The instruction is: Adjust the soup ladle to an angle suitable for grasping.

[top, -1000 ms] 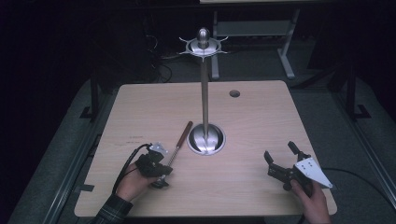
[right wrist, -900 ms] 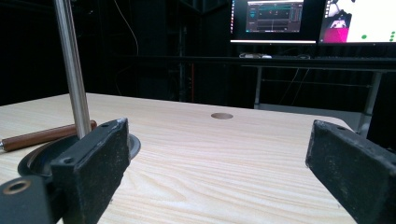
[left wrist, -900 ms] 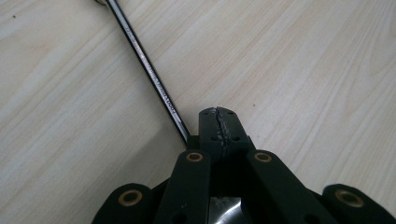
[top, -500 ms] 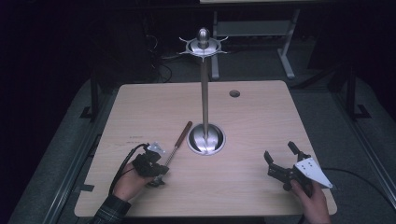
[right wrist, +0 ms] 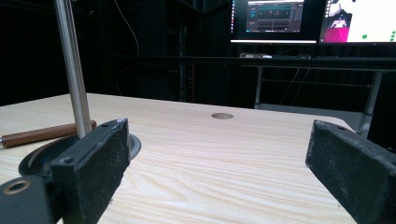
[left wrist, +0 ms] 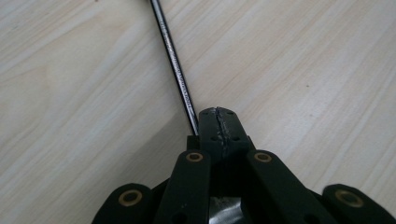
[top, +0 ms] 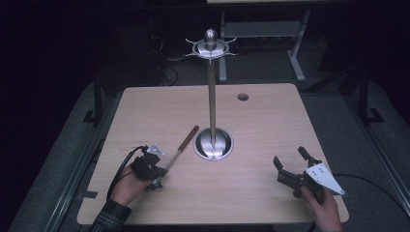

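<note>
Bench: pale wood bench [top: 270,125] in a dark room, with a round cable hole [top: 242,96] on its far side.
Left claw: left claw [top: 155,180] at the near left of the bench, jaws pressed together on the metal end of a utensil [top: 180,147]; in the left gripper view the thin shaft [left wrist: 175,65] runs away from the closed tips.
Utensil: lies flat on the bench, its brown wooden handle [top: 188,136] pointing away from the left claw towards the stand.
Right claw: right claw [top: 291,164] at the near right, jaws spread wide with nothing between them, well apart from the utensil.
Stand: tall metal stand [top: 211,87] beyond both claws, round base [top: 213,144] just past the handle tip, hooked crown on top.
Background: lit monitors [right wrist: 275,21] behind the bench in the right gripper view.
</note>
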Tool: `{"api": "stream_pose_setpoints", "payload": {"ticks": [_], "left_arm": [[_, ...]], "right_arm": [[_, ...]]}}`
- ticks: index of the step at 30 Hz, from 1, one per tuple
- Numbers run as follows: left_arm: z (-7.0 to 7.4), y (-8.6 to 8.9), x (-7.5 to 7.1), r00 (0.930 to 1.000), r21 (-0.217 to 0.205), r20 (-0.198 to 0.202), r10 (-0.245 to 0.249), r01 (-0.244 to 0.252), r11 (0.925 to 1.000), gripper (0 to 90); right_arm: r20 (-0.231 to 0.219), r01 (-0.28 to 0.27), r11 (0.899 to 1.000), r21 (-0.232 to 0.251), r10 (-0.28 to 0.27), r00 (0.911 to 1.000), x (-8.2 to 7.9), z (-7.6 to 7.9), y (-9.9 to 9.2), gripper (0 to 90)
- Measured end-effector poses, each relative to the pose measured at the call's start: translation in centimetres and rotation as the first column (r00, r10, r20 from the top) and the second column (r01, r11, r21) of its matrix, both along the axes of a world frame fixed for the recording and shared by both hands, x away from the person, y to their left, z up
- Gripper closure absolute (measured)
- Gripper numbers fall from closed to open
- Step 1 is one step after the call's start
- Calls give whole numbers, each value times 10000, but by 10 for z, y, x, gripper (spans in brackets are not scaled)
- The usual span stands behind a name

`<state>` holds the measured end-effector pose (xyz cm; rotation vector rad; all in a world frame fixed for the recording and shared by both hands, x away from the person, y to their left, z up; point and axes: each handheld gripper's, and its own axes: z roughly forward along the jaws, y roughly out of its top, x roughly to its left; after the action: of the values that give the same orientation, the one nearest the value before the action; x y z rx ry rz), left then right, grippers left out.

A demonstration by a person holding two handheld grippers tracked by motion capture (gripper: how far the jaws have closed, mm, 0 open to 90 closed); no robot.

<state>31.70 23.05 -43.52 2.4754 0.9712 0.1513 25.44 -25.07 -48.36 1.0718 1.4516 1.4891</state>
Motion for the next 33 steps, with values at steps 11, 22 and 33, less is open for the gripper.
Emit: {"api": "stream_pose_setpoints", "payload": {"ticks": [11,22,33], "left_arm": [[1,11,5,9983,887,529,255,-301,9956,897],[3,6,6,9999,-111,36,160,-160,9998,898],[0,5,10,9997,649,219,81,-95,9979,898]], "right_arm": [[-5,-6,10000,11,6,10000,0,0,0,60],[-2,4,10000,2,-4,10000,0,0,0,60],[6,3,10000,-7,-3,10000,0,0,0,60]]}}
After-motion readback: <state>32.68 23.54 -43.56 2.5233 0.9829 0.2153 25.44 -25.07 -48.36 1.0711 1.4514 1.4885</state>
